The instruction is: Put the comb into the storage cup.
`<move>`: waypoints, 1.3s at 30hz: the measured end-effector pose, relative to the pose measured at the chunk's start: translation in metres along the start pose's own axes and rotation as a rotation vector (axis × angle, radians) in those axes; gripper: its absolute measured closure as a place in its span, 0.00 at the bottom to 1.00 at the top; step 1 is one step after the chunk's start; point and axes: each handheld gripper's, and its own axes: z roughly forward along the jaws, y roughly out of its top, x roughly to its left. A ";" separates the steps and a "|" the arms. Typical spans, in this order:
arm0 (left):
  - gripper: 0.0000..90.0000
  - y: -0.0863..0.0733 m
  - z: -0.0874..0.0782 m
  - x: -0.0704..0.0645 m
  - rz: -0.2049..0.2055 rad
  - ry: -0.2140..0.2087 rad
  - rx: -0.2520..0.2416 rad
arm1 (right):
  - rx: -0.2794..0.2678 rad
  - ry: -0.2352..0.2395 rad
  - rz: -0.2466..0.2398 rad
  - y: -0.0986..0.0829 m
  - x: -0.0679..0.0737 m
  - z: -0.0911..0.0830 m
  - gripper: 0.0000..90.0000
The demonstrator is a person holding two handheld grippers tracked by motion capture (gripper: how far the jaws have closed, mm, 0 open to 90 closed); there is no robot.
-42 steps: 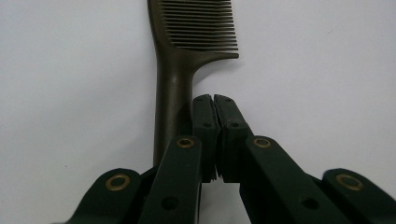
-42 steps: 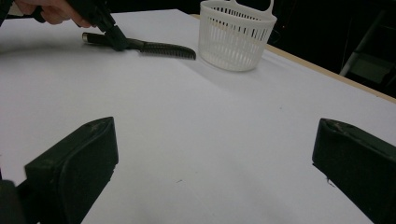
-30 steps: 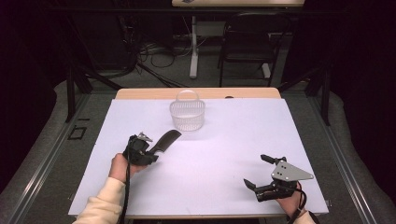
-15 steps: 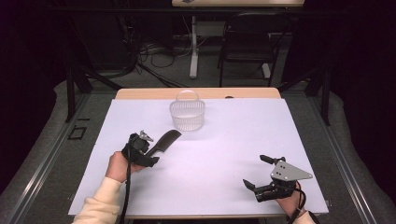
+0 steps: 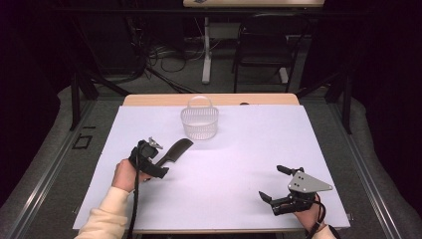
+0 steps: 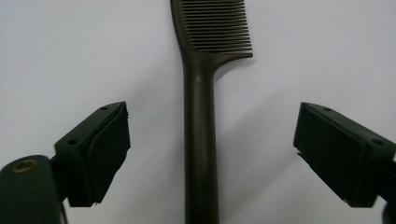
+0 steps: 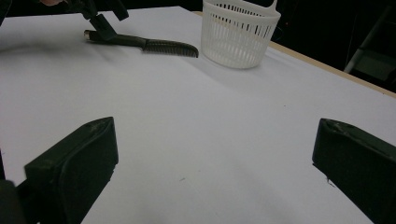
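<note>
A dark brown comb (image 5: 175, 149) lies flat on the white table sheet, its teeth pointing toward the basket. My left gripper (image 5: 158, 158) is open, lowered over the comb's handle (image 6: 200, 140), with one jaw on each side and a clear gap to both pads (image 6: 105, 149). The teeth (image 6: 219, 25) run out past the jaws. My right gripper (image 5: 271, 182) rests near the front right of the sheet, open, with nothing between its jaws. From the right gripper (image 7: 215, 154), the comb (image 7: 159, 45) and the left gripper (image 7: 100, 21) show at the far left.
A white plastic basket (image 5: 199, 122) with a loop handle stands upright at the back middle of the sheet, just beyond the comb's teeth, also seen as the basket (image 7: 240, 32) from the right. The wooden table edge (image 5: 149, 99) runs behind it. A chair (image 5: 261, 45) stands beyond.
</note>
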 end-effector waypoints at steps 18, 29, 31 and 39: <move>0.00 0.004 0.012 0.002 0.006 0.035 0.038 | 0.002 0.002 0.000 0.000 0.000 0.000 0.00; 0.01 0.005 0.018 0.005 0.008 0.044 0.058 | 0.001 0.004 0.000 0.000 0.000 0.001 0.00; 0.01 0.005 0.019 0.004 0.010 0.045 0.062 | 0.003 0.005 0.000 0.000 0.000 0.001 0.00; 0.02 0.007 0.020 0.004 0.009 0.041 0.071 | 0.005 0.002 0.000 0.000 -0.001 0.001 0.00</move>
